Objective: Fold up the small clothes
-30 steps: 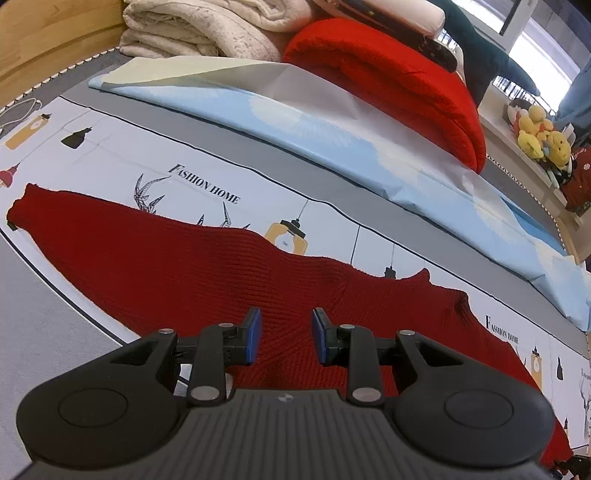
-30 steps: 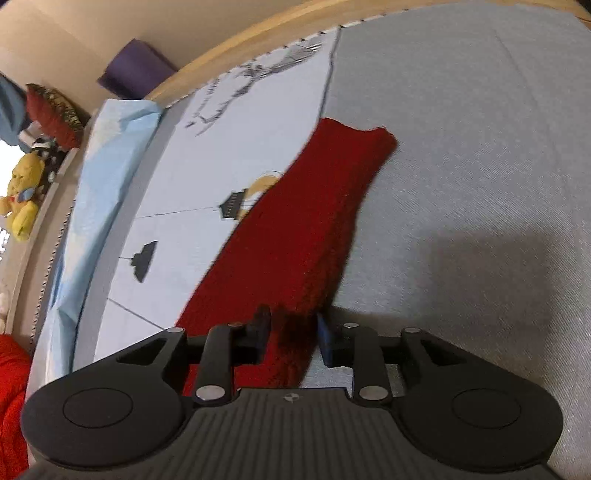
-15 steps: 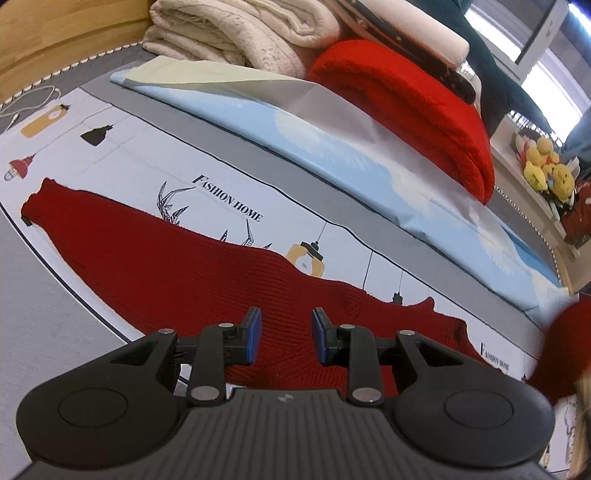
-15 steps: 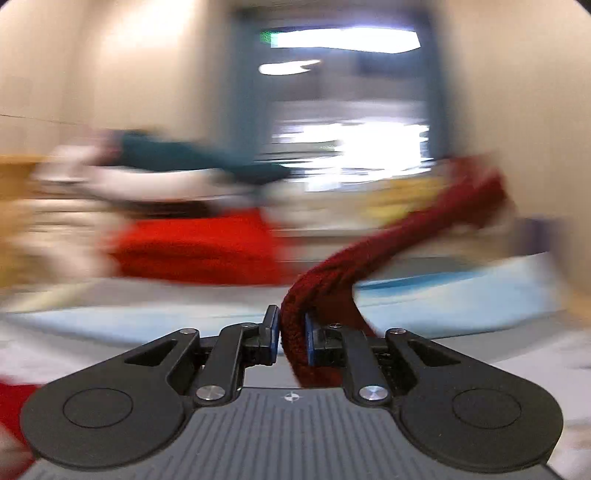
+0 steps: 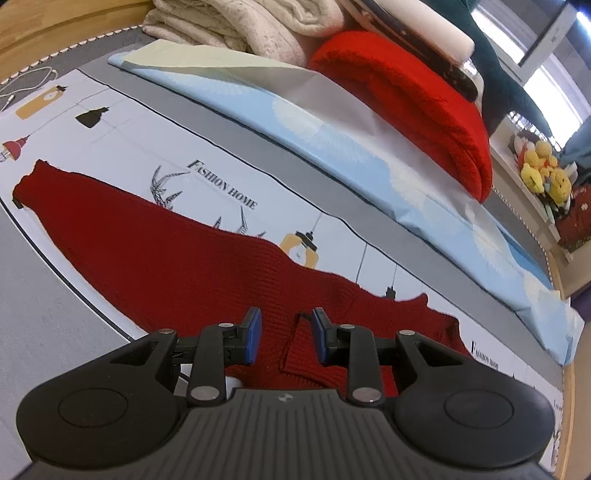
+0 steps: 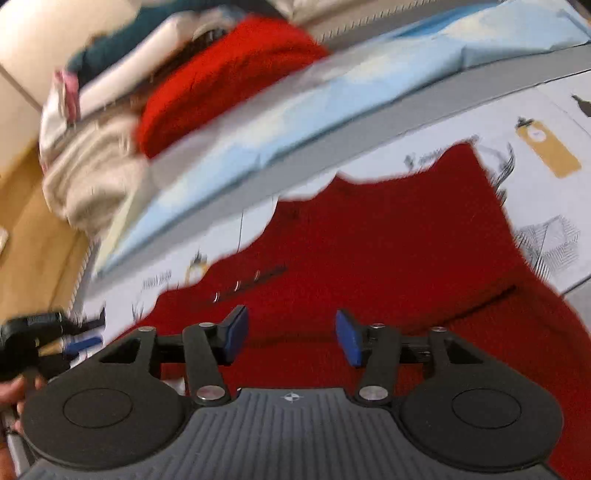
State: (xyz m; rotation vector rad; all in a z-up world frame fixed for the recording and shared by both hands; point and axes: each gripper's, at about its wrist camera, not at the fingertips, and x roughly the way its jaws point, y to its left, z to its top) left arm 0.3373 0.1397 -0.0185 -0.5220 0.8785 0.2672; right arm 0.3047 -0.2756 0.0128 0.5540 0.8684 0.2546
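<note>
A dark red knit sweater (image 5: 155, 258) lies flat on the printed bed sheet (image 5: 110, 122), one sleeve stretched far to the left. A folded-over sleeve end (image 5: 306, 354) lies on the body just in front of my left gripper (image 5: 286, 338), which is open and empty above it. In the right wrist view the sweater (image 6: 388, 236) fills the middle, blurred by motion. My right gripper (image 6: 290, 341) is open wide and empty just above the sweater body.
A light blue folded sheet (image 5: 332, 122) runs along the back. Behind it are a bright red folded knit (image 5: 413, 92) and cream blankets (image 5: 240, 26). Yellow plush toys (image 5: 543, 170) sit at the far right. The other gripper (image 6: 33, 332) shows at the left of the right wrist view.
My right gripper carried the right sleeve up and across, laid it on the sweater body and opened. My left gripper shifted slightly and stayed open.
</note>
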